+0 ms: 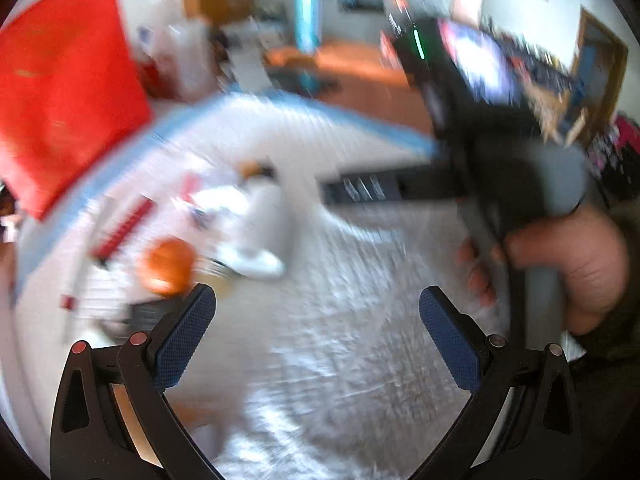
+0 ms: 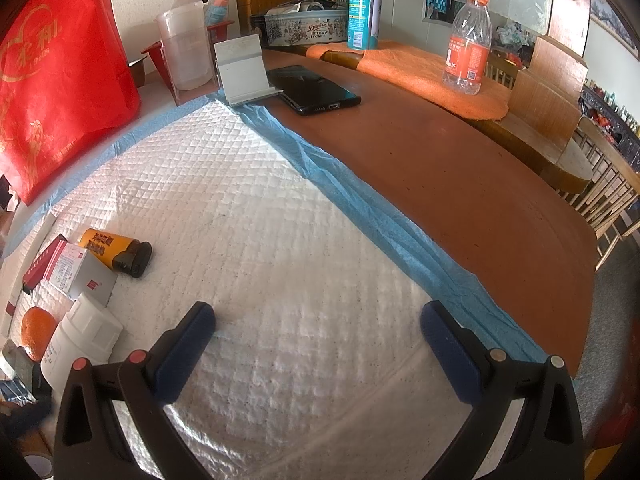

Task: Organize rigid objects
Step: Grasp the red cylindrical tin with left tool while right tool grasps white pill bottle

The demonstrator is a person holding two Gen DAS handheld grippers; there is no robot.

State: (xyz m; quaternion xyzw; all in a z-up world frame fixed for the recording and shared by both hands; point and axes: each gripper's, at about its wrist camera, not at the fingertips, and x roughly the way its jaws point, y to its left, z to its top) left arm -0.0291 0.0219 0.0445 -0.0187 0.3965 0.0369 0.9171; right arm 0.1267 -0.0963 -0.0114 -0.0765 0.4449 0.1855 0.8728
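While both the left gripper (image 1: 316, 312) and right gripper (image 2: 318, 330) are held wide apart and empty, the white bottle (image 2: 82, 342) is judged light, rigid, slippery; its ribbed cap is recommended for grasping

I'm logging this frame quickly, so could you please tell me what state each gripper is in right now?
Left gripper: open, holding nothing, above the white pad.
Right gripper: open, holding nothing, above the same pad.

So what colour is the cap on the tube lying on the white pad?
Black, on an orange-yellow tube; the right wrist view shows it best.
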